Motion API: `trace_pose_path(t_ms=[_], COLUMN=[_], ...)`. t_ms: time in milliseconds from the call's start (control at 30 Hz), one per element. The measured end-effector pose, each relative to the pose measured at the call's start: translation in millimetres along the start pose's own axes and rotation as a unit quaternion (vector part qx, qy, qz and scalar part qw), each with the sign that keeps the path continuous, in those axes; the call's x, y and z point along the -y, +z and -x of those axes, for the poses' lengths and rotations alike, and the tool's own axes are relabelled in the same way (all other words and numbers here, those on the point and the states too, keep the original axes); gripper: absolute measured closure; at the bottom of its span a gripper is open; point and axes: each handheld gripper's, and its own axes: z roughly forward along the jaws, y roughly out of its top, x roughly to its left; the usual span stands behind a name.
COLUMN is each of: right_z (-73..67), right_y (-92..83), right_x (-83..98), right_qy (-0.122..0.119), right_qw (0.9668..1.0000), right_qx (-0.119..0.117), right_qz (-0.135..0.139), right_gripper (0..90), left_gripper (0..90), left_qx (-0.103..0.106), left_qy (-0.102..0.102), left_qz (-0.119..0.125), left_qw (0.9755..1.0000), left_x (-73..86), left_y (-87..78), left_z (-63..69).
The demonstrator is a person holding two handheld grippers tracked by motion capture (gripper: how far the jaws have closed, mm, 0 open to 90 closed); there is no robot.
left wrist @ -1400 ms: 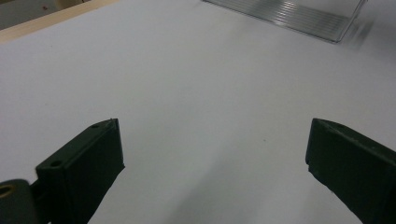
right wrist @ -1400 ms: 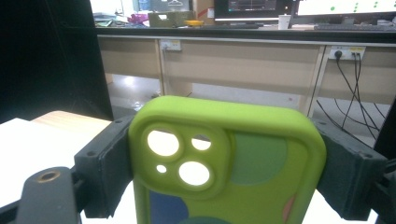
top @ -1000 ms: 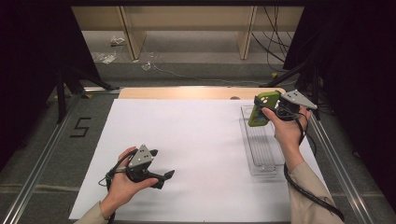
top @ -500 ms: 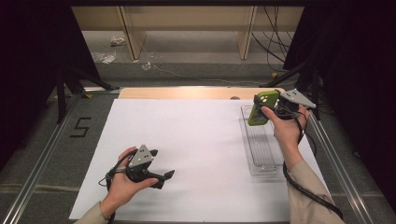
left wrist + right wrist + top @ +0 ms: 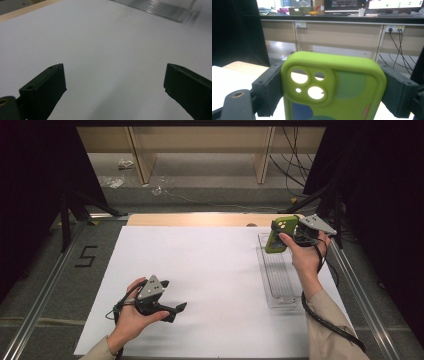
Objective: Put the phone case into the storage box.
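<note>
A lime-green phone case [image 5: 280, 234] with camera cut-outs is held up in the air above the far end of a clear plastic tray [image 5: 276, 272]. My right gripper [image 5: 286, 233] is shut on it, its black jaws pressing the case's two long sides. In the right gripper view the case [image 5: 334, 86] stands upright between the jaws, back facing the camera. My left gripper [image 5: 179, 310] rests low over the white sheet [image 5: 210, 275] at the near left, jaws wide apart. Bare white sheet [image 5: 107, 50] lies between its fingers [image 5: 45, 87].
The clear tray lies lengthwise along the right side of the white sheet; its near corner [image 5: 160, 8] shows in the left gripper view. A wooden strip [image 5: 200, 219] edges the table's far side. Metal rails [image 5: 360, 290] run along both sides. Cables trail from each gripper.
</note>
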Motion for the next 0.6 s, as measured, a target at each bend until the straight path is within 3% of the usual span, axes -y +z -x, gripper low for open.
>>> trace_pose_path(t_ms=[600], right_z=[-0.4], right_y=[5.8], right_x=[1.5], right_qy=[0.001], right_qw=[1.0], right_qx=[0.004], right_qz=[-0.001], right_gripper=[16.9], left_gripper=[3.6], left_qx=[0.0], left_qy=[0.0], left_qz=[0.001], left_qw=[1.0], left_x=[0.0], left_y=[-0.2], left_z=[0.0])
